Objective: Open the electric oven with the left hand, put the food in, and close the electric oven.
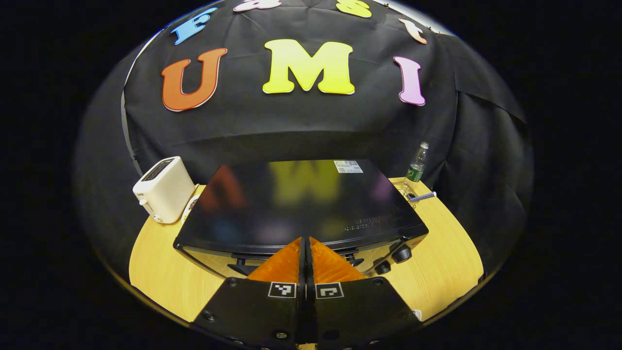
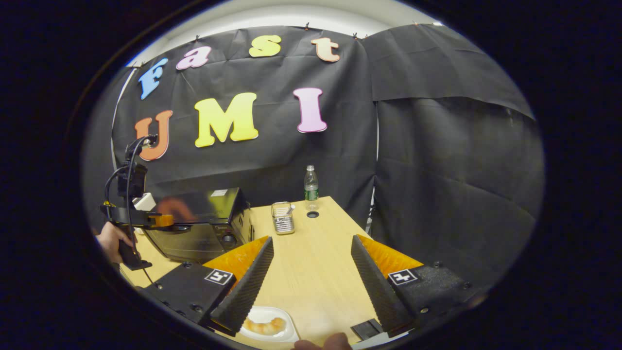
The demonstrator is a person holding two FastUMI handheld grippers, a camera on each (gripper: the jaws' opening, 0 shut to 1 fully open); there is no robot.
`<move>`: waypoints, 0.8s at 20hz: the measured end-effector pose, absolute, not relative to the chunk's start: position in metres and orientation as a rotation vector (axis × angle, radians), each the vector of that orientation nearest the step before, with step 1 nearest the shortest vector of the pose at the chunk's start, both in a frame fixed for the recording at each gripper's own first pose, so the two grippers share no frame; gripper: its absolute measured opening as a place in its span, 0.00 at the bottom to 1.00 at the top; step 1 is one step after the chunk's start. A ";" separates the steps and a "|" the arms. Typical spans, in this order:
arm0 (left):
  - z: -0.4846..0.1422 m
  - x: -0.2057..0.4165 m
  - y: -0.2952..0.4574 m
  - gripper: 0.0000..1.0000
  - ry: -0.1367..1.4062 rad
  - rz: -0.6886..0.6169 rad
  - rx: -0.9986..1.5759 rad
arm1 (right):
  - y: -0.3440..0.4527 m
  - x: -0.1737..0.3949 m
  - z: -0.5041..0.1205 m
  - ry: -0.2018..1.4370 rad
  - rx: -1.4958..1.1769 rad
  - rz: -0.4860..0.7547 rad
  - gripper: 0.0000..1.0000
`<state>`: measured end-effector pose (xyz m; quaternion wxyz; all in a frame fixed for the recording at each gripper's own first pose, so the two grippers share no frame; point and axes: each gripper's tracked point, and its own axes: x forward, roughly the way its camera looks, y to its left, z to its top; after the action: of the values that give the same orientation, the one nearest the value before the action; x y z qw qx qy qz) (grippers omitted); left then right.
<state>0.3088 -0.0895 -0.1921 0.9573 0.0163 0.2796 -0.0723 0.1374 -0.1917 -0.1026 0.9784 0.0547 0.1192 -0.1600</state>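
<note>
Black cloth (image 2: 427,160) hangs in creased panels as the booth's wall, clipped along its top edge beneath a pale strip of ceiling or wall (image 2: 291,17). A light wooden table (image 2: 320,262) with a visible grain stands against the cloth. In the left gripper view the same tabletop (image 1: 155,272) shows a curved front edge. Even light falls from above.

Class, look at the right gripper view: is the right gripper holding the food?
No. The right gripper is open with bare table between its fingers, and the food lies on its plate beside them.
</note>
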 end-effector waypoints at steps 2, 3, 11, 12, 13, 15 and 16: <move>-0.194 0.309 -0.089 0.01 0.576 -0.148 0.027 | -0.190 0.136 -0.102 0.239 0.116 -0.322 0.99; -0.195 0.309 -0.089 0.01 0.579 -0.150 0.027 | -0.189 0.135 -0.102 0.241 0.117 -0.322 0.99; -0.214 0.284 -0.089 0.01 0.663 -0.160 -0.004 | -0.181 0.128 -0.101 0.241 0.112 -0.314 1.00; -0.219 0.275 -0.089 0.01 0.677 -0.163 -0.009 | -0.179 0.126 -0.102 0.240 0.111 -0.311 0.99; -0.224 0.266 -0.088 0.01 0.694 -0.167 -0.015 | -0.178 0.125 -0.102 0.240 0.111 -0.309 0.99; -0.240 0.247 -0.089 0.01 0.742 -0.172 -0.030 | -0.175 0.123 -0.102 0.242 0.112 -0.306 0.99; -0.247 0.236 -0.089 0.01 0.766 -0.177 -0.041 | -0.173 0.120 -0.102 0.242 0.112 -0.304 0.99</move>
<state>0.2365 -0.0894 -0.2468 0.9236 -0.0200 0.3730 -0.0860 0.1205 -0.1734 -0.1024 0.9796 0.0558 0.1204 -0.1507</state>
